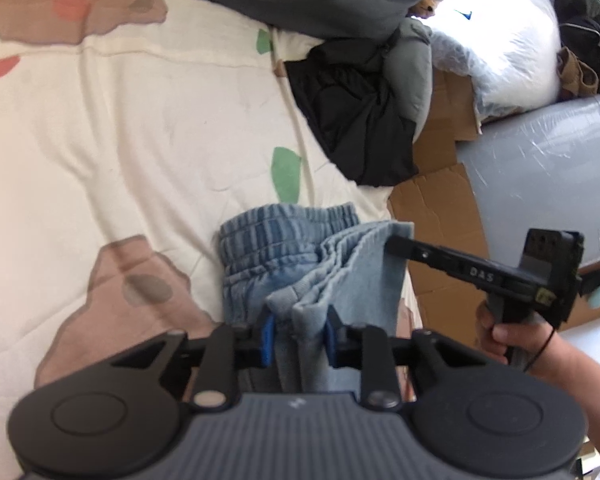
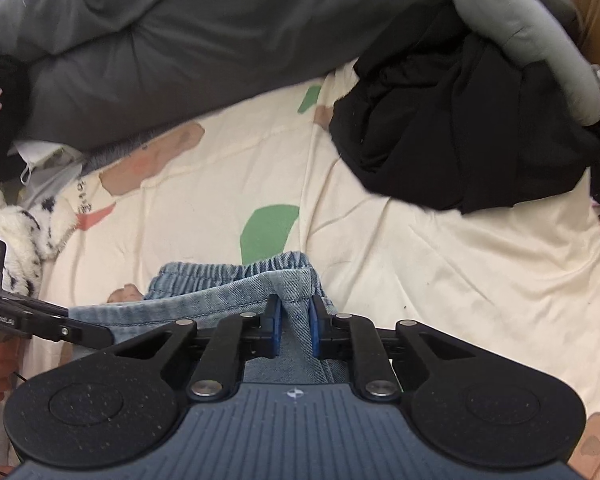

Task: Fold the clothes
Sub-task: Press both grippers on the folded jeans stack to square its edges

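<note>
Light blue denim jeans (image 1: 268, 240) with an elastic waistband lie bunched on the cream patterned bedspread (image 1: 140, 128). My left gripper (image 1: 300, 334) is shut on a folded edge of the denim, its blue pads (image 1: 267, 338) pressing both sides. My right gripper (image 2: 294, 316) is shut on another fold of the jeans (image 2: 236, 280), pinched between its blue pads (image 2: 275, 318). In the left wrist view the right gripper (image 1: 396, 242), held by a hand (image 1: 512, 340), bites the cloth's far right corner. In the right wrist view the left gripper's fingers (image 2: 88, 332) come in from the left.
A black garment (image 1: 352, 120) and a grey one (image 1: 410, 68) lie heaped at the bed's far right edge. A dark grey quilt (image 2: 204, 40) covers the back. A spotted plush toy (image 2: 16, 232) sits at the left. Beyond the bed are cardboard (image 1: 436, 208) and a grey bin (image 1: 540, 168).
</note>
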`<state>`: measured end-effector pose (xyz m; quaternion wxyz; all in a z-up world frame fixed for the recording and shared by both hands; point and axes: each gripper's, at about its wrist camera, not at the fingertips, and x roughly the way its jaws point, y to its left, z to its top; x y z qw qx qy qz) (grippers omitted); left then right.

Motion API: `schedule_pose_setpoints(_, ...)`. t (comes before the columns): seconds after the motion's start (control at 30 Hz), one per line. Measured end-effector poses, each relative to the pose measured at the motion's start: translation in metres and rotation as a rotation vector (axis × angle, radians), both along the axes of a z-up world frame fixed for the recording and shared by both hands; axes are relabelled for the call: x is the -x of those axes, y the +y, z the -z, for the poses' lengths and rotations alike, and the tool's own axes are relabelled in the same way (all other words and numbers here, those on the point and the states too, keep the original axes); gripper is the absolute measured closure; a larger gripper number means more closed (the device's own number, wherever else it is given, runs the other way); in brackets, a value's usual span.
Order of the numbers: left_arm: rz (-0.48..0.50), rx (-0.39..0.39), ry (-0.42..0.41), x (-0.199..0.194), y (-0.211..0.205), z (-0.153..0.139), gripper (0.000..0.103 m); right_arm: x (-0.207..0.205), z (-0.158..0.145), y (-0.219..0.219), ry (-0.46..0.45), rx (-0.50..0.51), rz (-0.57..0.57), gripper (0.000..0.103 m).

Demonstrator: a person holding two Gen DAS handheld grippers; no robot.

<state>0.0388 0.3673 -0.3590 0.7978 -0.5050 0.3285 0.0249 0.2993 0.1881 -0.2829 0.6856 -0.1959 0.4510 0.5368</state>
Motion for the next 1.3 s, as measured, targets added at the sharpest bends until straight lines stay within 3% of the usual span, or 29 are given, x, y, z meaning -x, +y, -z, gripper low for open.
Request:
schedule_pose_setpoints(0.4,0.045,-0.073,0.006,-0.045,0.003,-0.03,0.084,-0.013,-0.034,-0.015,-0.079,0.009,0.112,0.09)
schedule_pose_setpoints(0.57,0.046,-0.066,0.053,-0.064,0.008,-0.026,0.085,-0.021,-0.026,-0.003,-0.099,0.06,0.139,0.09)
schedule_pose_setpoints(1.0,-0.005,-0.045,0.139,-0.068,0.018,-0.011,0.085,-0.026,0.01,0.035,-0.109,0.163,0.183,0.089)
schedule_pose_setpoints(1.07,-0.001,-0.042,0.15,-0.069,0.019,-0.015,0.083,-0.028,0.011,0.036,-0.092,0.165,0.216,0.087)
schedule_pose_setpoints(1.13,-0.012,-0.072,0.165,-0.065,0.021,-0.022,0.075,-0.028,0.007,0.034,-0.091,0.155,0.247,0.083)
schedule_pose_setpoints(1.17,-0.024,-0.102,0.174,-0.062,0.023,-0.026,0.071,-0.026,0.003,0.031,-0.1,0.142,0.261,0.073)
schedule_pose_setpoints(1.2,-0.03,-0.122,0.179,-0.059,0.026,-0.03,0.063,-0.025,-0.001,0.029,-0.106,0.128,0.272,0.069)
schedule_pose_setpoints(1.3,-0.029,-0.106,0.165,-0.05,0.036,-0.041,0.062,-0.023,-0.015,0.02,-0.104,0.096,0.316,0.063)
